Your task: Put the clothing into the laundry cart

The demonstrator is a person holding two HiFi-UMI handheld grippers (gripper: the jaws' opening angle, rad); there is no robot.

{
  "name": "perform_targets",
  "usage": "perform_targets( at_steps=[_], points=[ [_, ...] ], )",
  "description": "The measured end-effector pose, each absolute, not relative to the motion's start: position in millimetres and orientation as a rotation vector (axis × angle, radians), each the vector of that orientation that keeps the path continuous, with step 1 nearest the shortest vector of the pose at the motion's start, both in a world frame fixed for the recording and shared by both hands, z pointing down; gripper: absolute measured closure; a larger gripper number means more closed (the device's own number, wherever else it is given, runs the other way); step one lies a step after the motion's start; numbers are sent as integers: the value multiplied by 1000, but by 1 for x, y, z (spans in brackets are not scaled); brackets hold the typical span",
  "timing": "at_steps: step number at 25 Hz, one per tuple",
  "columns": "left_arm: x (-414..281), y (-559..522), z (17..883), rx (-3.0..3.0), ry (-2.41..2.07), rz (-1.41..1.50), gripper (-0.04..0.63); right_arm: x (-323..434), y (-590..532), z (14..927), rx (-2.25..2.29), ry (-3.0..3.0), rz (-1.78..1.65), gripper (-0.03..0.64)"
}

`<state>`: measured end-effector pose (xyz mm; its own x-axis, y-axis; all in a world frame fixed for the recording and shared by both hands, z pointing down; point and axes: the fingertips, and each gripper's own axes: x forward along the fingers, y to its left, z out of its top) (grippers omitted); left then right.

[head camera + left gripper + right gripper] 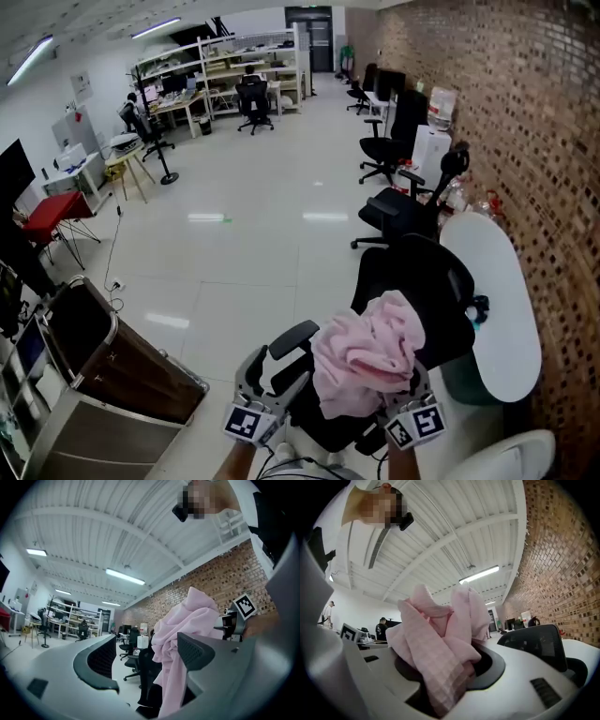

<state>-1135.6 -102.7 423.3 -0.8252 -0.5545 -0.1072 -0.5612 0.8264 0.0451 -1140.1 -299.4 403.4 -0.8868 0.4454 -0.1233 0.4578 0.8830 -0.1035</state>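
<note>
**A:** so what are the person's two grippers doing?

**B:** they're side by side, close in front of the body. The left gripper (291,349) has its jaws spread wide with nothing pinched, and the right gripper (454,670) is clamped on a bunched pink cloth (440,630).

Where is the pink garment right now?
In the head view the pink garment is low and right of centre, bunched in the shut right tongs in front of a black office chair. The laundry cart is away at lower left.

1 pink garment (367,352), 2 hand-held grippers (284,354) (401,394) (1 cart (114,328))
</note>
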Motion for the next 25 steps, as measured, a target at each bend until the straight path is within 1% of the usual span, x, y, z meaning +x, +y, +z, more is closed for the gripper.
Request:
perform_targets(
  at_steps=[6, 12, 15, 20, 25],
  points=[
    [-1109, -55, 415, -706, 2902, 63, 212, -1123, -248, 399, 873, 2875, -220, 414],
    [-1069, -1, 409, -445, 2916, 82, 212, -1108, -179, 407, 1155, 2780, -253, 414],
    [-1027, 33, 404, -228, 2946, 97, 212, -1098, -132, 406, 1358, 2695, -284, 414],
    [-949, 73, 396, 79, 2970, -6, 212, -1069, -97, 368, 1549, 2570, -332, 414],
    [-878, 143, 389, 355, 2963, 8, 212, -1045, -1, 363, 1739, 2424, -382, 414]
  ],
)
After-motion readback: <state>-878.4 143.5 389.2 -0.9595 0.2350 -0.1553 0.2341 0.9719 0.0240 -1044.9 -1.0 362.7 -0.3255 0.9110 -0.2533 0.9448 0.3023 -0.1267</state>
